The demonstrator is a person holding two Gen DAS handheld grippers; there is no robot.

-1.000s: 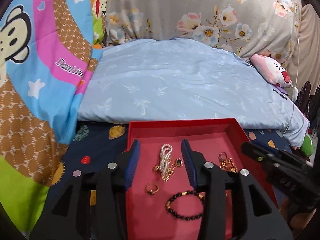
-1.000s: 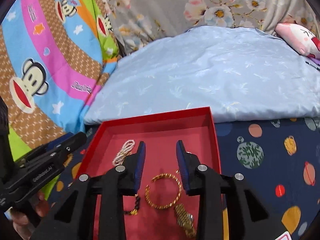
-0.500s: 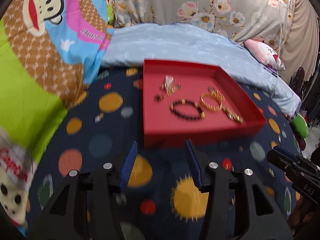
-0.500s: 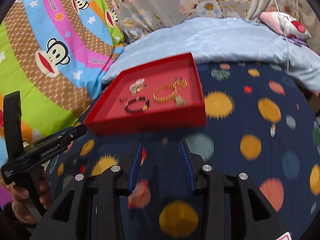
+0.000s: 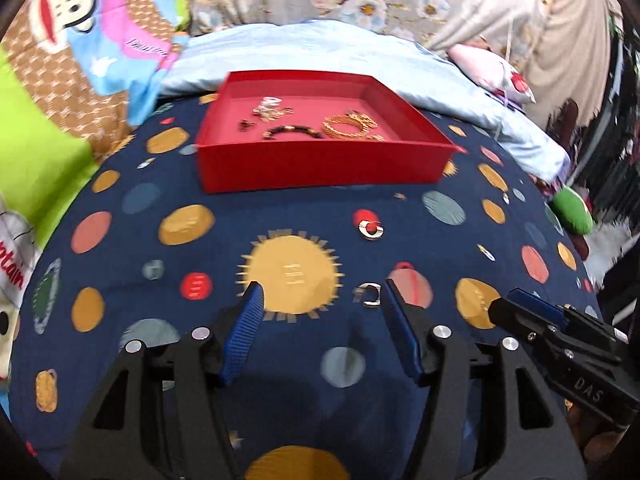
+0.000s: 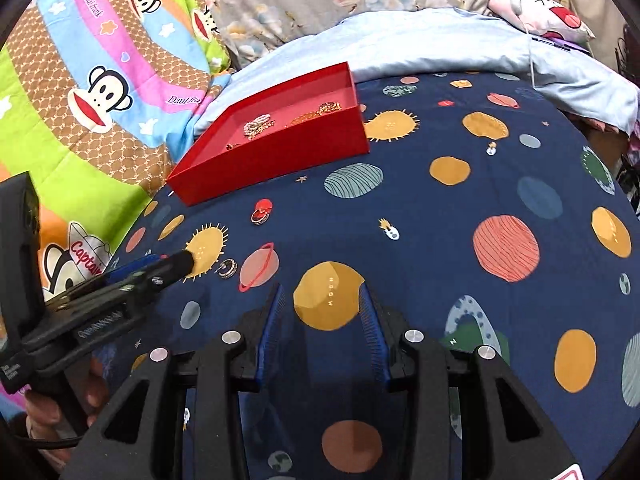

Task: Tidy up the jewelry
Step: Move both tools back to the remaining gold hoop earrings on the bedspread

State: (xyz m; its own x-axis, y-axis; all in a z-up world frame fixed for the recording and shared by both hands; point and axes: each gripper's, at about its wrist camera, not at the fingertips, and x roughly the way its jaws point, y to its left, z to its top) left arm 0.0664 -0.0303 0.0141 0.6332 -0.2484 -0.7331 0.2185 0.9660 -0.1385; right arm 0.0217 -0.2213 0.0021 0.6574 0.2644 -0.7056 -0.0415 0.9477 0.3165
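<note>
While the navy planet-print bedspread fills most of both views, its near edge is cut off behind the gripper bodies and its far edge runs under a pale blue pillow. On the spread, near the pillow, sits the red tray; its near wall hides part of the floor, so from the left wrist only the upper part of its contents shows: a dark bead bracelet, a gold bangle and a pale pearl-like cluster, all blurred, with some smaller pieces too soft to name. From the right wrist the tray shows even less of its inside. The left gripper hovers low over the spread with its blue-padded fingers spread wide and holding nothing; the right gripper is likewise spread wide and holds nothing, and its tip alone enters the left view at lower right. Two small items lie loose on the spread, well apart from the tray: a silver hoop earring just inside the left gripper's right finger, whether touching it I cannot tell, and a ring-shaped piece farther on, overlapping a red printed dot. The right view shows both again, the earring near the left gripper's tip and the ring-shaped piece nearer the tray.
</note>
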